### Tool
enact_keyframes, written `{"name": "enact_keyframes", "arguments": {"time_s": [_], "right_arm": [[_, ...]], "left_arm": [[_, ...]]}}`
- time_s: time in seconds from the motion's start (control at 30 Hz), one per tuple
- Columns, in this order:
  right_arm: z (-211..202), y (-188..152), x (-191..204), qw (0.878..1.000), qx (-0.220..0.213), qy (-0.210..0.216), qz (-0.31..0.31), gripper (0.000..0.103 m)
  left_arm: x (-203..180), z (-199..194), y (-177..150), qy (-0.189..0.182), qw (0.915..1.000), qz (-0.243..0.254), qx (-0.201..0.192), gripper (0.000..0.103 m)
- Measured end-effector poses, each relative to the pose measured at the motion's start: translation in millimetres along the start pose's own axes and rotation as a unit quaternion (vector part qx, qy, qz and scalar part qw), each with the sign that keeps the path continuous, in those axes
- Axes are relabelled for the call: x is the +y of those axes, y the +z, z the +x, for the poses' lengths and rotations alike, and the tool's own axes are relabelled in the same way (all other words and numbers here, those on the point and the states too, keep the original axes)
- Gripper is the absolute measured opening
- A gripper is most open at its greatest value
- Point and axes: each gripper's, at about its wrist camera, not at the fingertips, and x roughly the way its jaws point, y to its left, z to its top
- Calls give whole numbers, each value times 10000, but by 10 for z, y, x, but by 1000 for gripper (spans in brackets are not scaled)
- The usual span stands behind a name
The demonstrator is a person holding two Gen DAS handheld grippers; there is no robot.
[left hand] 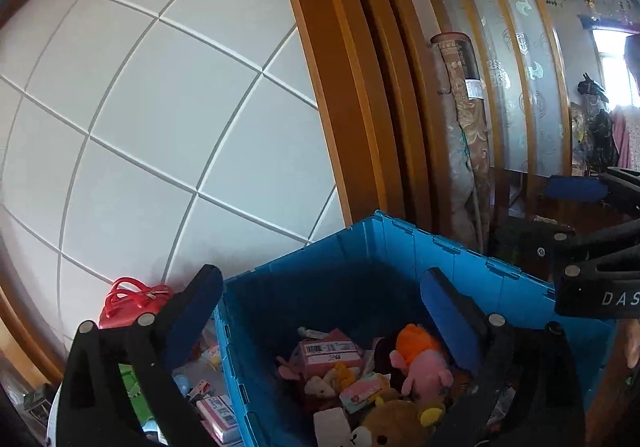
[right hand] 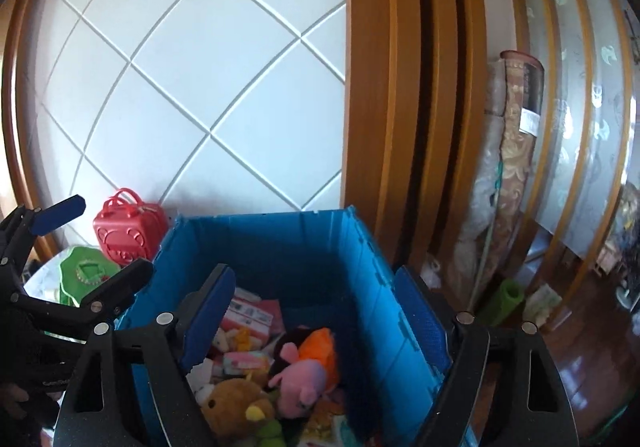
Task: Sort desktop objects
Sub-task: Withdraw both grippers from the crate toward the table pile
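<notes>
White tiled wall (right hand: 192,87) backed the blue bin (right hand: 280,243). Both hand-held grippers, left (left hand: 320,311) and right (right hand: 316,311), gaped wide, empty. At 6 o'clock, the soft, light pink plush (right hand: 300,379) probably suited a mid-body pinch.

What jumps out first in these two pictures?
A big blue crate fills the middle, with soft toys heaped inside: a pink pig plush in orange and a brown bear beside it. A red toy case stands to its left against the white quilted wall.
</notes>
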Motion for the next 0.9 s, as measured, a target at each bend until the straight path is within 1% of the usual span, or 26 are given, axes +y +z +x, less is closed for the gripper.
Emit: {"name": "enact_keyframes", "arguments": {"time_s": [0.17, 0.27, 0.37, 0.43, 0.57, 0.67, 0.9], "right_arm": [[-117, -36, 12, 9998, -146, -108, 60, 84], [-244, -107, 27, 9992, -325, -192, 118, 86], [-411, -201, 61, 9977, -595, -239, 223, 91], [-495, -246, 105, 9967, -730, -253, 261, 91], [-619, -356, 282, 9954, -910, -183, 238, 93], [-692, -433, 452, 9946, -1019, -62, 210, 97], [-734, -458, 840, 9946, -1020, 86, 169, 99]], "left_arm": [[36, -43, -49, 36, 10000, -46, 27, 101], [86, -95, -90, 100, 9999, -122, 13, 101], [142, -173, -147, 214, 9996, -169, -37, 101], [194, -224, -192, 300, 9993, -219, -62, 101], [317, -315, -302, 435, 9985, -328, -65, 101], [423, -391, -378, 521, 9979, -382, -85, 101], [791, -543, -571, 622, 9967, -524, -63, 101]]}}
